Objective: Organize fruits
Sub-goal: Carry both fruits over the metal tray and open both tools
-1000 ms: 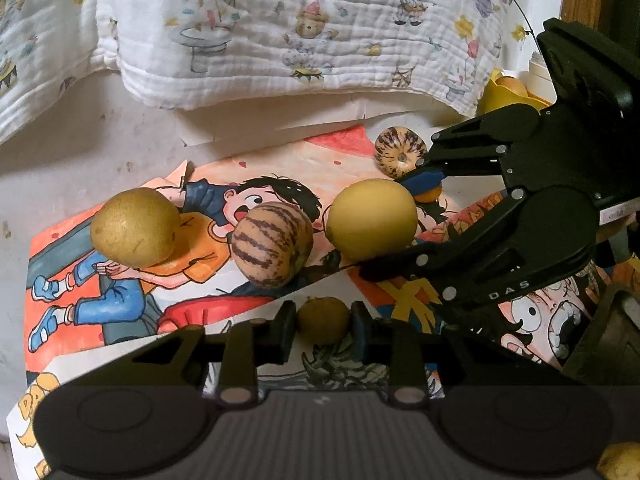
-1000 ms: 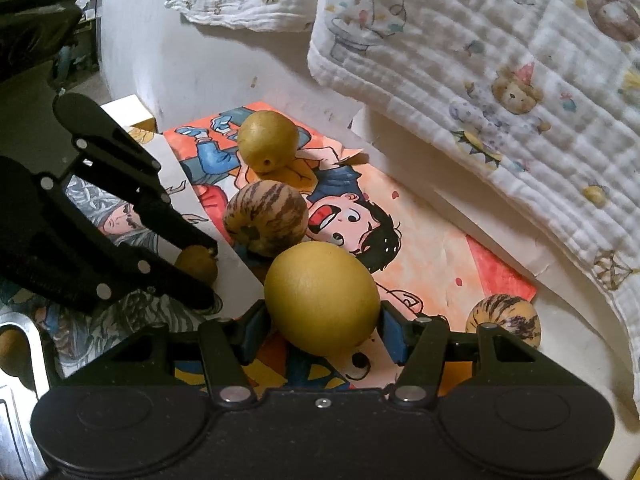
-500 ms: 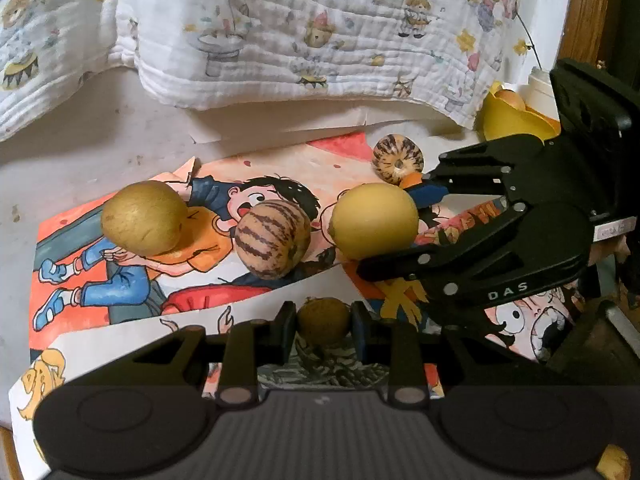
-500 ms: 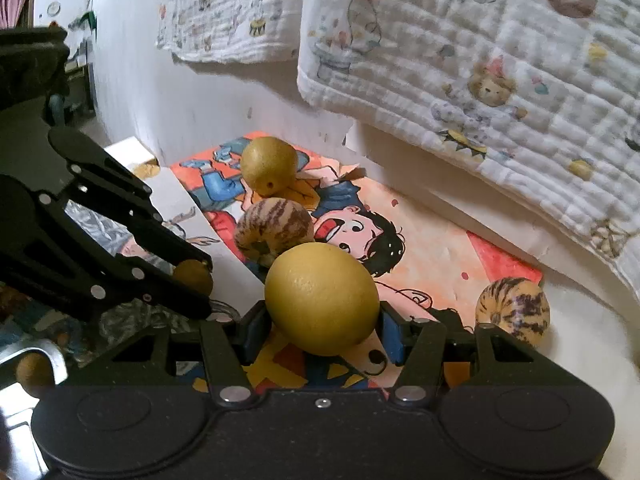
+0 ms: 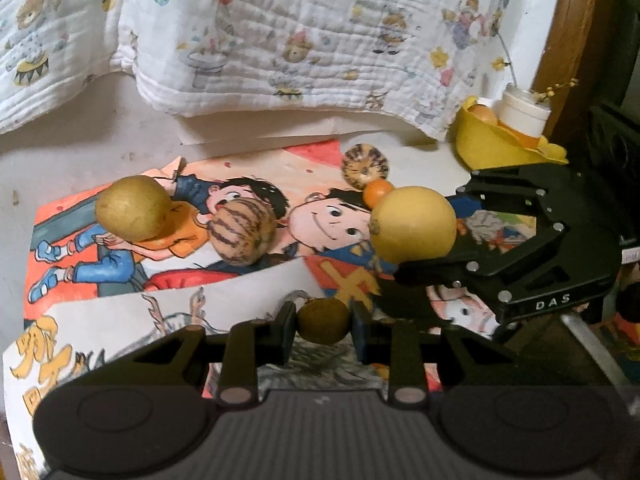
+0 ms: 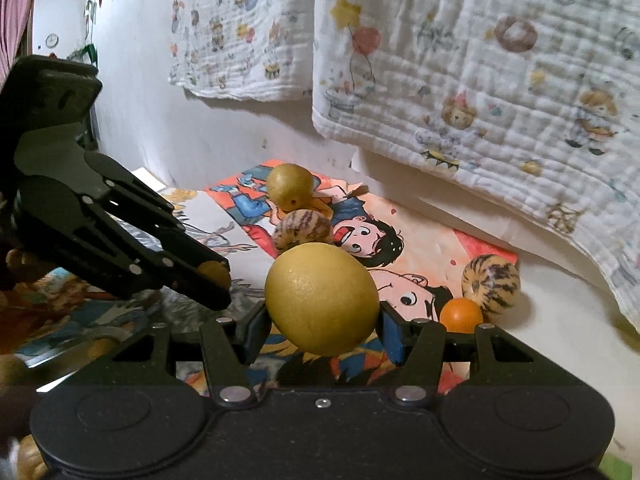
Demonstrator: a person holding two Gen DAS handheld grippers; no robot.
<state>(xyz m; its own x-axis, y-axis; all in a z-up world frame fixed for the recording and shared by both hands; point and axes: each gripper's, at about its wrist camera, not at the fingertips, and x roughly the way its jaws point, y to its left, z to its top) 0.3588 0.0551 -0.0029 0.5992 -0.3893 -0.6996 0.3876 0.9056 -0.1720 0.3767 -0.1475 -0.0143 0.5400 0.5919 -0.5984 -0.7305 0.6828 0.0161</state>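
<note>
My left gripper [image 5: 323, 326] is shut on a small brown round fruit [image 5: 322, 325], held above the cartoon posters. My right gripper [image 6: 322, 324] is shut on a large yellow fruit [image 6: 322, 298], lifted off the surface; it also shows in the left wrist view [image 5: 413, 229]. On the poster lie a yellow-green pear [image 5: 134, 208], a striped melon [image 5: 243, 233], a second striped melon [image 5: 365, 165] and a small orange [image 5: 378, 191]. The left gripper shows in the right wrist view [image 6: 212, 276], left of the yellow fruit.
Cartoon posters [image 5: 120, 300] cover the white surface. A patterned white blanket [image 5: 280, 40] hangs behind. A yellow bowl [image 5: 492, 148] with fruit and a white jar [image 5: 524, 108] stand at the back right. A metal tray edge [image 6: 76, 344] with small fruits lies low on the left.
Both grippers have risen with their fruits held. The right gripper carried the yellow fruit rightward, away from the striped melon, uncovering the small orange.
</note>
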